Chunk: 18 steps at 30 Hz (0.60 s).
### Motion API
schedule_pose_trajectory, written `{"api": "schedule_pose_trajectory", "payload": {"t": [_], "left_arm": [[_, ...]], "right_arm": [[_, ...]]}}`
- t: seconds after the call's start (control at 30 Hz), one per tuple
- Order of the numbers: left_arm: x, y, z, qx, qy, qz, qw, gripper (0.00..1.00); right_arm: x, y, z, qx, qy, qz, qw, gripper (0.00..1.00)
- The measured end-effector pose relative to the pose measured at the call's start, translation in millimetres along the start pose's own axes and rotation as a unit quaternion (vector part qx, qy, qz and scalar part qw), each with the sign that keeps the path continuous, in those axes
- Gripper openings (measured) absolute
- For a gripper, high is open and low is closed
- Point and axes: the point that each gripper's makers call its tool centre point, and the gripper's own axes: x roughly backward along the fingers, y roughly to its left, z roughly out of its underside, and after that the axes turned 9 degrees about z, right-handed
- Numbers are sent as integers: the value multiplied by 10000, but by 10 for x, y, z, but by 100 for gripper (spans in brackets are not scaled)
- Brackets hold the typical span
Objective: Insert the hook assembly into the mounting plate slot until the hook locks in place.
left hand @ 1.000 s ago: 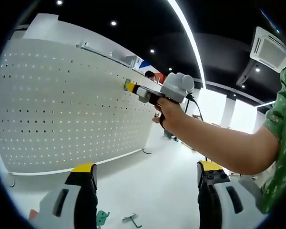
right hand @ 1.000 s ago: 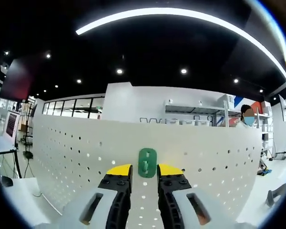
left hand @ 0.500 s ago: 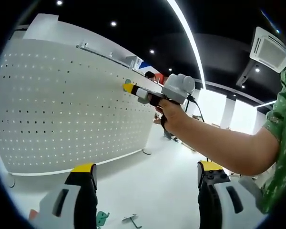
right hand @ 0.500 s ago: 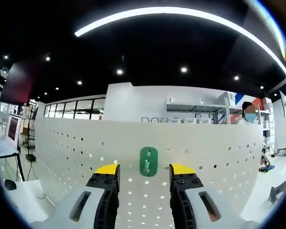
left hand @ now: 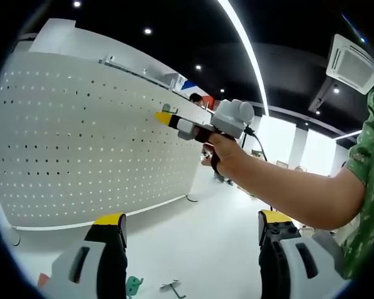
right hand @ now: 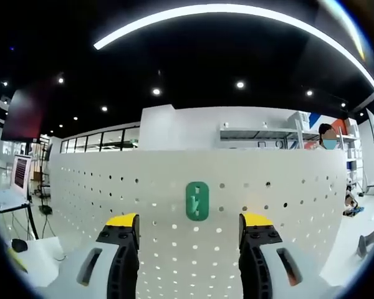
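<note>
A green hook assembly [right hand: 197,200] sits flat on the white pegboard mounting plate [right hand: 287,187], upright, near the board's top edge. My right gripper [right hand: 189,222] is open, its yellow-tipped jaws standing wide on either side of the hook and just short of it, touching nothing. In the left gripper view the same right gripper [left hand: 164,117] is held by a hand against the pegboard [left hand: 75,143], with the green hook [left hand: 168,108] a small spot just beyond its tips. My left gripper [left hand: 192,223] hangs low and open, far from the board, holding nothing.
On the white surface below the left gripper lie a spare green piece [left hand: 134,284], a small metal hook [left hand: 172,288] and a reddish item [left hand: 43,280]. A person's arm [left hand: 287,193] crosses the view. Another person [right hand: 327,133] stands behind the board.
The right gripper's jaws spread from close around the green hook to wide apart, leaving the hook on the pegboard, and drew back slightly. The left gripper stayed put.
</note>
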Motion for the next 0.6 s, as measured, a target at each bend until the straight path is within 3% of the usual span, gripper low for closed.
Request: {"api": "schedule_pose_trajectory", "payload": {"t": [0.6], "left_arm": [[14,-14,12,-41,47,-26,10000,89]], "right_arm": [[173,30,261,87,274,-115,9995,66]]}}
